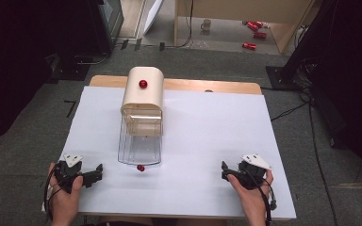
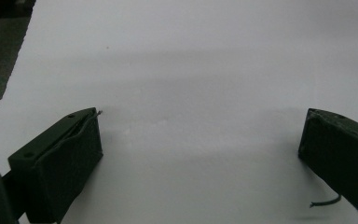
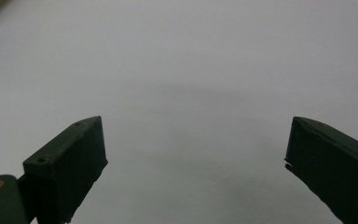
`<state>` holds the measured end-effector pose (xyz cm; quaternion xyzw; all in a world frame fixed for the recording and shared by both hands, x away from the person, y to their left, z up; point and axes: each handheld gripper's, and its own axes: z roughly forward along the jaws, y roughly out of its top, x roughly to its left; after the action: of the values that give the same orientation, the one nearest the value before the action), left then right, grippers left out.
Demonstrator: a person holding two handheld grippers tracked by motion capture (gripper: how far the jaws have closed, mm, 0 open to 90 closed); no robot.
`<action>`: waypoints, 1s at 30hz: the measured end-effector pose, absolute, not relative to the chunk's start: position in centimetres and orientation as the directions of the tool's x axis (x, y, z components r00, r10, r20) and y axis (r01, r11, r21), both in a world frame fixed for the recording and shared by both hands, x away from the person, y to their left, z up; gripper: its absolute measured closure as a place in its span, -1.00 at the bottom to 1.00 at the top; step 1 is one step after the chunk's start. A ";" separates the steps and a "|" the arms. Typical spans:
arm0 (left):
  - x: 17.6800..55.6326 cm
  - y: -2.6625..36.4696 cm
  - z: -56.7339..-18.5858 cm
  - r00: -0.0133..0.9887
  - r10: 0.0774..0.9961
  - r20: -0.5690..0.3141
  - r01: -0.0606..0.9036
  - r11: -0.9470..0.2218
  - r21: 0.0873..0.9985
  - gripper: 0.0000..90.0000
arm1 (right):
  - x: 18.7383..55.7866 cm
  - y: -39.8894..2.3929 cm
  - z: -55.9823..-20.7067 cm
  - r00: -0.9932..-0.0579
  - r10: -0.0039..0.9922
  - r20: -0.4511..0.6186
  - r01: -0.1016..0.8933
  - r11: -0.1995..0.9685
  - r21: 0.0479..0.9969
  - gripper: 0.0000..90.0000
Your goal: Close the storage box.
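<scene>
Nearest the person, both hands rest at the front edge of the bench (image 1: pixel 193 197), one at each corner of the white sheet. The left gripper (image 1: pixel 93 175) lies low with its jaws spread wide and nothing between them; its own view confirms this, white sheet showing in the gap (image 2: pixel 200 140). The right gripper (image 1: pixel 227 174) is likewise wide and empty, bare sheet between its jaws (image 3: pixel 196 154). Held apart like this, well clear of the middle, the two look parked rather than working: neither touches anything, and the centre of the bench is left open.

Between them and a little farther in sits a small red knob (image 1: pixel 141 167), at the front of a clear tray (image 1: pixel 139 148) drawn out toward the person. The knob seems to be the tray's pull, so the tray likely stands out for access. It appears empty, its walls see-through.

Behind it, the tray runs under a pale wooden box (image 1: pixel 143 96) with a rounded top, standing upright near the far edge. A second red knob (image 1: pixel 143 84) sits on its top.
</scene>
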<state>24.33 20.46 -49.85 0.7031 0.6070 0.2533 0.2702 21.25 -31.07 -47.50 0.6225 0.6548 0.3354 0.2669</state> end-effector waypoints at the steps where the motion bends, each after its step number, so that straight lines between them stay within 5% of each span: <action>1: 24.3 20.5 -49.8 0.135 0.990 0.028 0.717 -0.117 0.687 -1.00 | 21.3 -30.7 -47.4 -0.090 0.994 0.068 0.633 0.004 0.774 -0.90; 30: 24.3 20.5 -49.8 0.135 0.990 0.028 0.717 -0.118 0.687 -1.00 | 21.7 -22.1 -44.7 -0.250 0.964 0.085 0.593 0.083 0.801 -0.93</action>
<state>24.33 20.46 -49.85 0.7033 0.6069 0.2532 0.2701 21.75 -22.11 -44.74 0.5610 0.6939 0.3790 0.2452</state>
